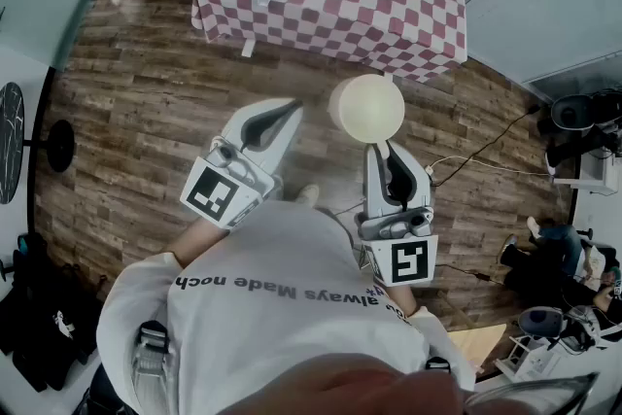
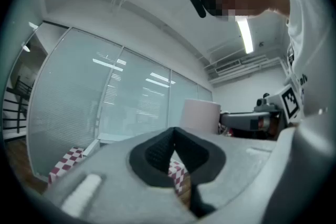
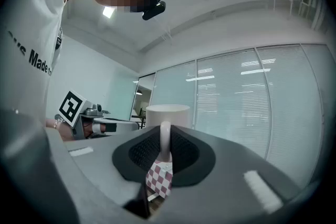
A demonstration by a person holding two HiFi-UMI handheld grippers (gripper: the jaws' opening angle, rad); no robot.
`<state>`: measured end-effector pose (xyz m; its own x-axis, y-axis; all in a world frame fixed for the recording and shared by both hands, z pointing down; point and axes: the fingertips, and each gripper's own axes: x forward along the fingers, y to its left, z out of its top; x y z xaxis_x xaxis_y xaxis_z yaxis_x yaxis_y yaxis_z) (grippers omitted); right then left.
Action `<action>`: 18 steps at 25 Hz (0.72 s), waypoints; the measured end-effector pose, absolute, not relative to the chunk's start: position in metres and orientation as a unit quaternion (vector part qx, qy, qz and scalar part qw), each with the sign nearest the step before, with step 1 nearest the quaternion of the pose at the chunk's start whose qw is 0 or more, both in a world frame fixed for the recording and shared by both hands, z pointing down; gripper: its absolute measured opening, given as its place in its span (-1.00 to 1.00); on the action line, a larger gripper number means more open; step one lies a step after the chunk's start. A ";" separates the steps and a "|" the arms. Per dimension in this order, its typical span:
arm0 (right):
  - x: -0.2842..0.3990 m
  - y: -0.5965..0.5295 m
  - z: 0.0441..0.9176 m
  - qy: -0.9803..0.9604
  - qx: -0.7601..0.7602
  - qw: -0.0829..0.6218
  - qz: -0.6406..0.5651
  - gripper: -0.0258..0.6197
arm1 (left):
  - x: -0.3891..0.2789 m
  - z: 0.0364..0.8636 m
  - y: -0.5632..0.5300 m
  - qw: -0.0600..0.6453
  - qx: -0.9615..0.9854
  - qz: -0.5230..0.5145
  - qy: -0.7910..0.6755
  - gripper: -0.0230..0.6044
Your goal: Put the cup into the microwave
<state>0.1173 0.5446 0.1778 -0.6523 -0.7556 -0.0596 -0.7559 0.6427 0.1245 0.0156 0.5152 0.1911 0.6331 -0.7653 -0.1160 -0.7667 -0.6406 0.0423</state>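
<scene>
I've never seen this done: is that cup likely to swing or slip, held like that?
Probably stiff and somewhat heavy: the cup looks like thick ceramic. The right tongs pinch only its thin handle, so it might pivot if jolted. Likely breakable if dropped on the wood floor.

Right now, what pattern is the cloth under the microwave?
The tablecloth is a red-and-white check, clearest in the head view.
</scene>
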 end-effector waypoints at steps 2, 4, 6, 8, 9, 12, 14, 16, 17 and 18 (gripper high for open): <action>0.118 0.543 0.176 0.906 -0.417 0.004 0.069 -0.80 | 0.016 0.191 0.514 0.006 -0.904 0.061 0.423 -0.92; 0.117 0.541 0.175 0.906 -0.418 0.005 0.070 -0.80 | 0.014 0.191 0.511 0.006 -0.904 0.062 0.422 -0.92; 0.114 0.539 0.174 0.906 -0.417 0.008 0.071 -0.80 | 0.011 0.191 0.509 0.004 -0.904 0.062 0.422 -0.92; 0.111 0.538 0.172 0.906 -0.418 0.010 0.072 -0.80 | 0.007 0.191 0.507 0.003 -0.905 0.064 0.421 -0.92; 0.109 0.538 0.171 0.905 -0.418 0.010 0.073 -0.80 | 0.006 0.191 0.507 0.002 -0.905 0.065 0.420 -0.92; 0.100 0.538 0.171 0.904 -0.421 0.008 0.074 -0.80 | -0.001 0.192 0.507 0.001 -0.907 0.066 0.417 -0.92; 0.091 0.537 0.171 0.903 -0.424 0.007 0.073 -0.80 | -0.009 0.194 0.506 -0.001 -0.907 0.065 0.415 -0.92; 0.081 0.535 0.172 0.901 -0.427 0.005 0.072 -0.80 | -0.020 0.195 0.503 -0.003 -0.908 0.066 0.414 -0.92; 0.075 0.534 0.172 0.901 -0.429 0.003 0.070 -0.80 | -0.026 0.195 0.502 -0.004 -0.908 0.066 0.413 -0.92; 0.070 0.533 0.173 0.900 -0.430 0.002 0.069 -0.80 | -0.032 0.196 0.501 -0.004 -0.908 0.067 0.413 -0.92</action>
